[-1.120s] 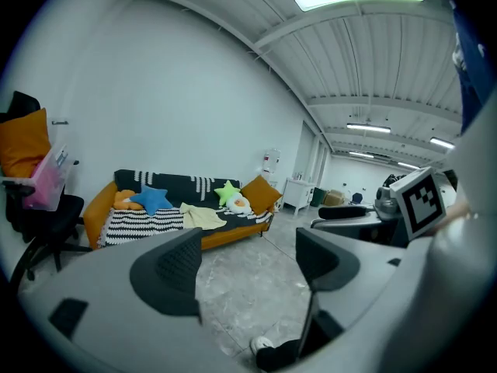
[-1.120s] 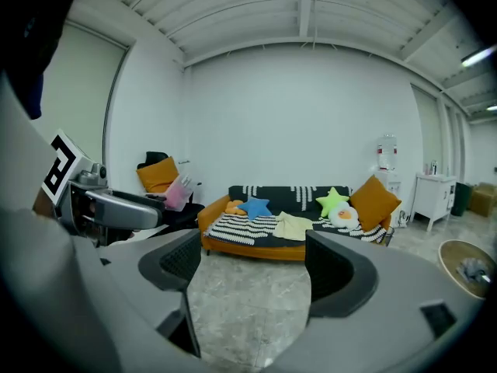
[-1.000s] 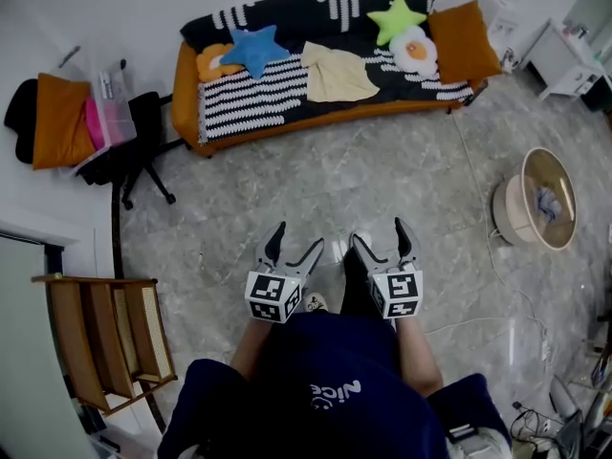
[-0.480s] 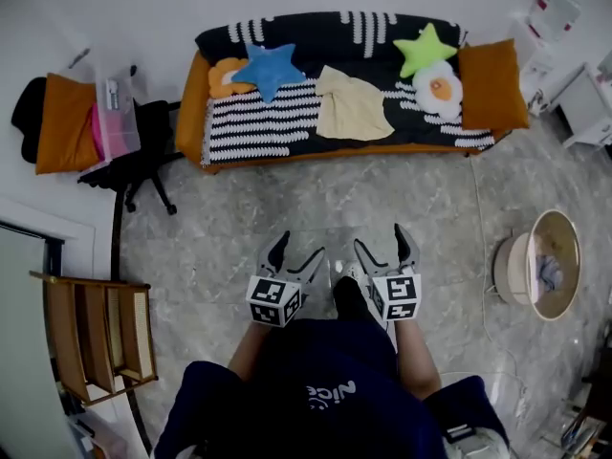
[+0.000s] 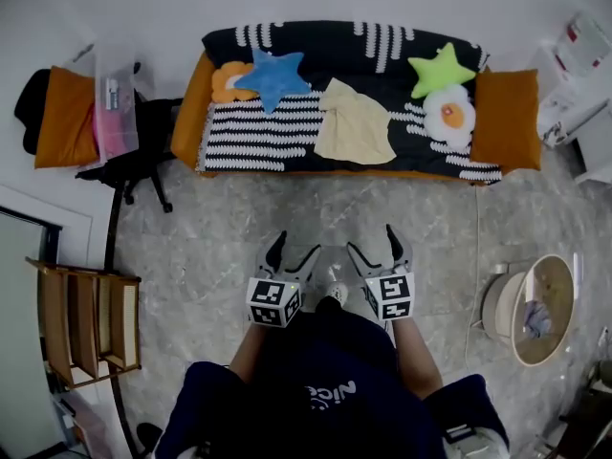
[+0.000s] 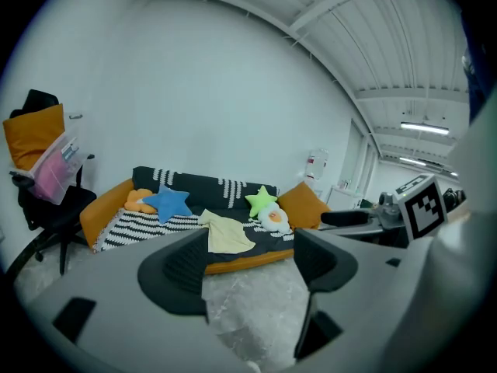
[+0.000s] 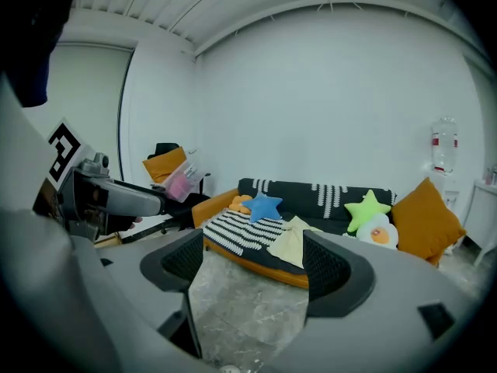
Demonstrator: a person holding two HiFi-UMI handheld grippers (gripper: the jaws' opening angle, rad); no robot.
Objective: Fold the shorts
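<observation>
Closer to the shorts (image 5: 354,124) now, left gripper (image 5: 297,244) and right gripper (image 5: 371,238) keep jaws apart.

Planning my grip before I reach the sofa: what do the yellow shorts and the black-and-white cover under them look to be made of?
Yellow shorts: thin, matte woven cloth, possibly cotton; it lies limp with soft creases and no sheen. Black-and-white cover: a chunky knit or crochet, judging by its raised, ribbed stripes; the fibre itself cannot be told from here.
</observation>
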